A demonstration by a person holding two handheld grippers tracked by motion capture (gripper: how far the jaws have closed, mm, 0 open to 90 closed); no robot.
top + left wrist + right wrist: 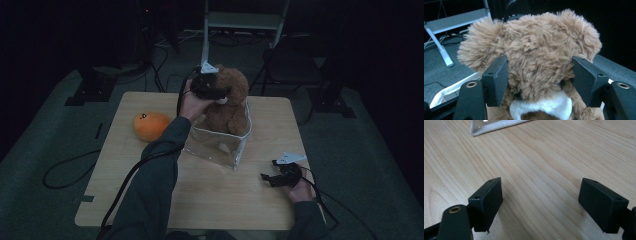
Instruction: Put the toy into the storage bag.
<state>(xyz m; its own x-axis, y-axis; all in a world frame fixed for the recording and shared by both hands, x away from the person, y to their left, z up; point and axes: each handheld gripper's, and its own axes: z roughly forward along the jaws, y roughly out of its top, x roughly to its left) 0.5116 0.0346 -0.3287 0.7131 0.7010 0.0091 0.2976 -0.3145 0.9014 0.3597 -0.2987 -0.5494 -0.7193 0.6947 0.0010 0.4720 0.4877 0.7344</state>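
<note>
— Right, what's in the bin?

— I see the teddy bear [229, 100] sitting upright in the clear bin [220, 145] mid-table [210, 200]. An orange plush [150, 125] lies on the wood to its left, well apart.

— Hands?

— My left arm reaches forward; left gripper [539, 75] is clamped on the bear's head, pads pressed into the fur either side. Right gripper [541, 202] rests low near the table's right edge, jaws wide apart over bare wood.

Fluffy plush bear [541, 57], matt wooden table [544, 157]
</note>
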